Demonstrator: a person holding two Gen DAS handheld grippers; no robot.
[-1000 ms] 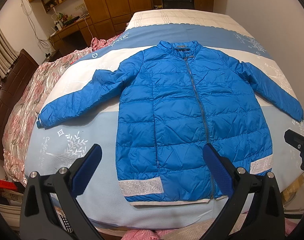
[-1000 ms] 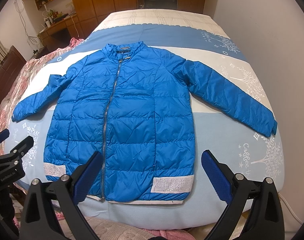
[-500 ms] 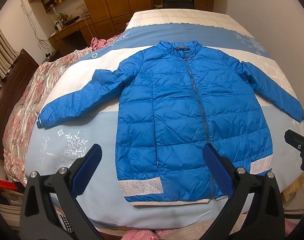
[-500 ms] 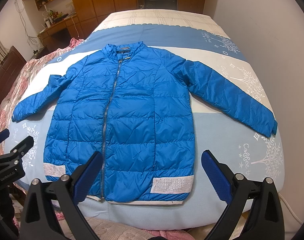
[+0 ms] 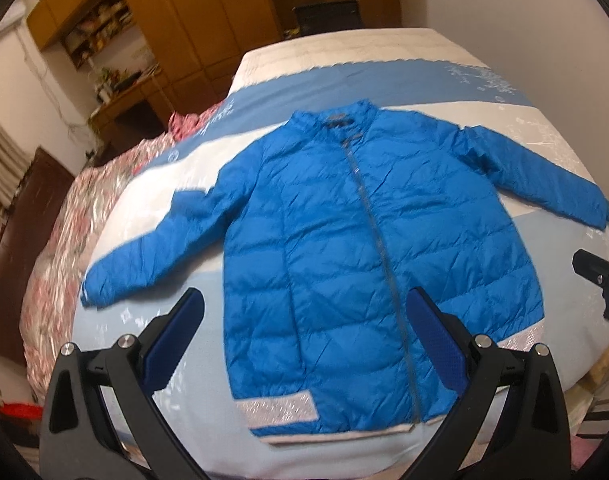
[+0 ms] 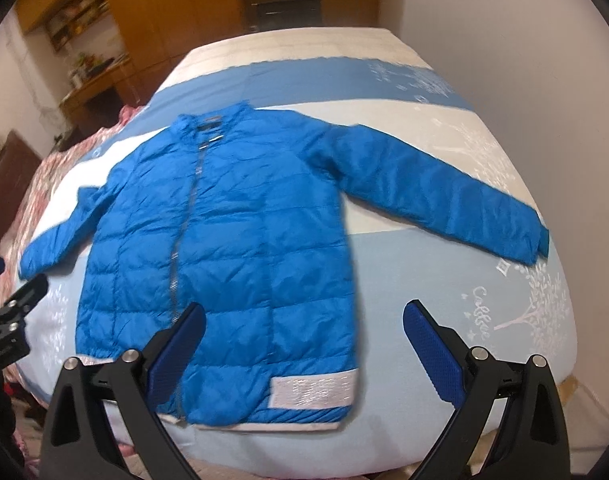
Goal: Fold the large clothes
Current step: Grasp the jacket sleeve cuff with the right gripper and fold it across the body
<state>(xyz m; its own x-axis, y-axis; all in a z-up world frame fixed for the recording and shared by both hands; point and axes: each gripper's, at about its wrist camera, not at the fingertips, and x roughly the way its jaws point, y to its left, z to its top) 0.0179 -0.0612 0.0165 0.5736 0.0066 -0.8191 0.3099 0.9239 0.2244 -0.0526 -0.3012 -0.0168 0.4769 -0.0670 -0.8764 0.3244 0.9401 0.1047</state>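
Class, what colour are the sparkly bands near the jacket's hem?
Silvery white, on the blue jacket; the band shows best in the right wrist view.

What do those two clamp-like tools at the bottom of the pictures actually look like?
Each is the same: the left gripper and the right gripper have two black angular plastic arms with triangular cut-outs, silver round bolts at the joints, and long dark-blue textured finger pads. No cables or sleeves show.

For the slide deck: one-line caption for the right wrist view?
Open right gripper above a zipped blue jacket spread flat on the bed.
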